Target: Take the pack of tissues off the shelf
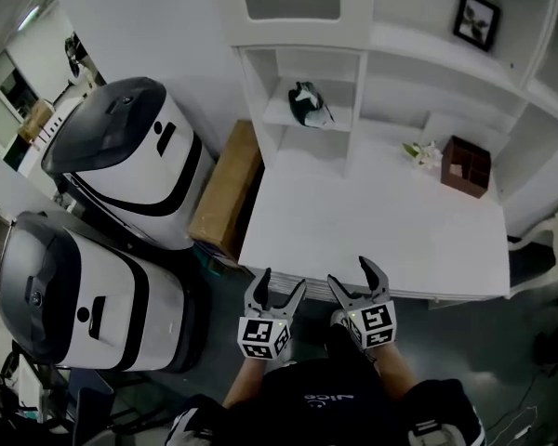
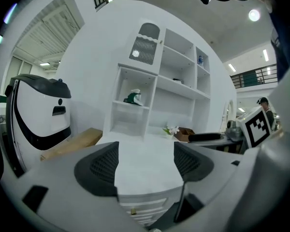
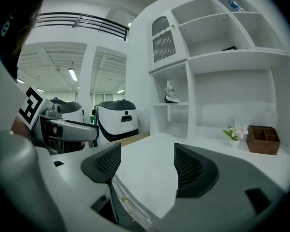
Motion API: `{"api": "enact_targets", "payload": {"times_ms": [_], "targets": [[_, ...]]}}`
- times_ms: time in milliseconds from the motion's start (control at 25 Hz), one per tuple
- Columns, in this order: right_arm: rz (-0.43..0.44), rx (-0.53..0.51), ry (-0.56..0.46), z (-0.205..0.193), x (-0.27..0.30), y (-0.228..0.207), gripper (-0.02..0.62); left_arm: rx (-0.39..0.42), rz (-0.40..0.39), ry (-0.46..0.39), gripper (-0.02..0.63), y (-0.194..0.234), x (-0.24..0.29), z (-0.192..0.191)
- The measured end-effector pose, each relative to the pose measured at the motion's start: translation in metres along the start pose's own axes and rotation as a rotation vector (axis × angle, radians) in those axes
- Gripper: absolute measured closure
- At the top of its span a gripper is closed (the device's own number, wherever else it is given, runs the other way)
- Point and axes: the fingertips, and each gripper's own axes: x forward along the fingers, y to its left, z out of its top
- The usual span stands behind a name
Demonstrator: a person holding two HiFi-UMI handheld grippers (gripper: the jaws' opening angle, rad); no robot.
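Observation:
The pack of tissues [image 1: 308, 106] is a dark green and white bundle lying on a small shelf in the left column of the white shelf unit [image 1: 353, 35]. It also shows far off as the tissues [image 2: 133, 97] in the left gripper view and as the tissues [image 3: 171, 96] in the right gripper view. My left gripper [image 1: 281, 289] and right gripper [image 1: 352, 275] hover side by side at the near edge of the white desk [image 1: 381, 221], far from the pack. Both stand open with nothing between the jaws.
A brown wooden organiser [image 1: 466, 166] and a small white flower [image 1: 424, 153] sit at the desk's back right. A cardboard box [image 1: 228, 190] lies left of the desk. Two large white and black machines [image 1: 121, 156] stand further left. A framed picture [image 1: 475, 19] rests on an upper shelf.

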Motion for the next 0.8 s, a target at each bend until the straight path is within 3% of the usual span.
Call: {"api": "enact_targets", "payload": {"times_ms": [320,800], "targets": [[0.135,-0.047,0.021,0.016,0.047,-0.039,0.259,-0.018,0.099,-0.021,0.253,-0.001,0.056,0.018],[0.267,-0.153,-0.05,0.063,0.1,-0.07,0.261,-0.037,0.213,-0.052,0.253,0.002,0.108,0.035]]}}
